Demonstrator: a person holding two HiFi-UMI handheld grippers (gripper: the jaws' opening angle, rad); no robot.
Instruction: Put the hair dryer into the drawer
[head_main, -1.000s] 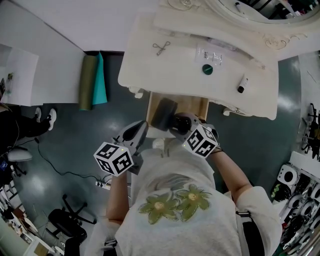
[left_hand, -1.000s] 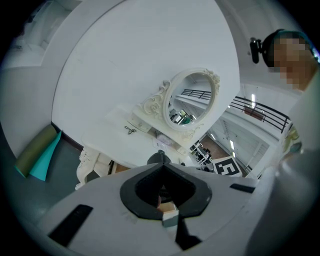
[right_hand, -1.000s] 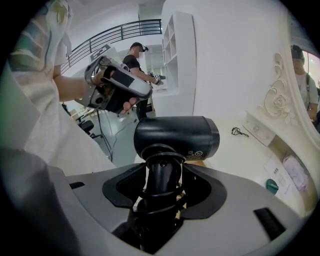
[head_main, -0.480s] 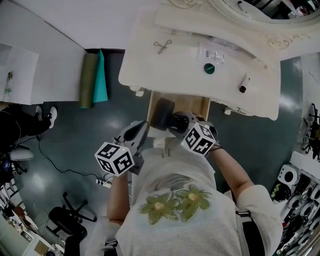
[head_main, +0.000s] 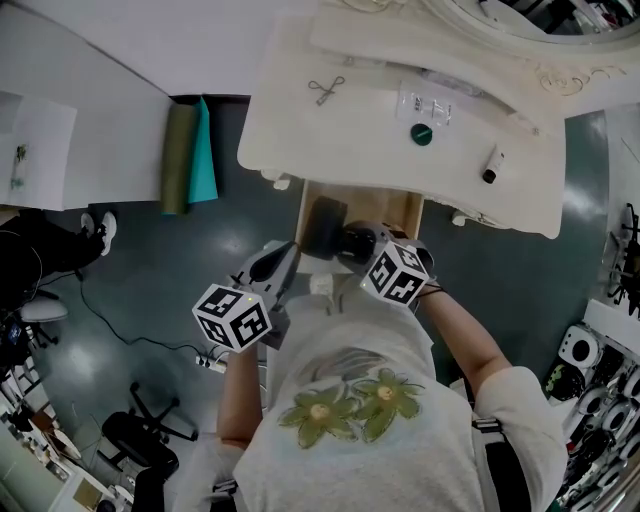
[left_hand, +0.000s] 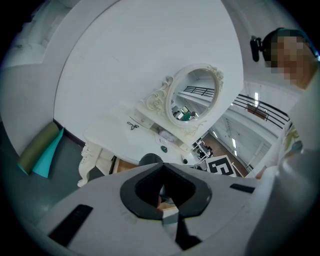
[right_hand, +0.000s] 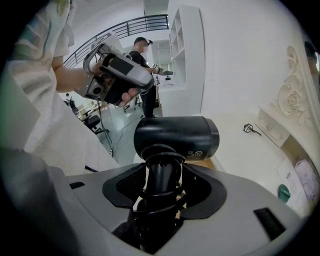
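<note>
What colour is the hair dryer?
The hair dryer is black; the right gripper view shows it best.

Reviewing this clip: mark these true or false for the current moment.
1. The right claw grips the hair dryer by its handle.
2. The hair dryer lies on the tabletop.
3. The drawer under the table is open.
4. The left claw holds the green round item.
1. True. The right claw is closed on the handle of the hair dryer, which has cord wound around it.
2. False. The hair dryer is held in the claw over the drawer, off the table.
3. True. Its wooden inside shows below the table edge.
4. False. The left claw is closed and holds nothing. The green round item sits on the tabletop.
</note>
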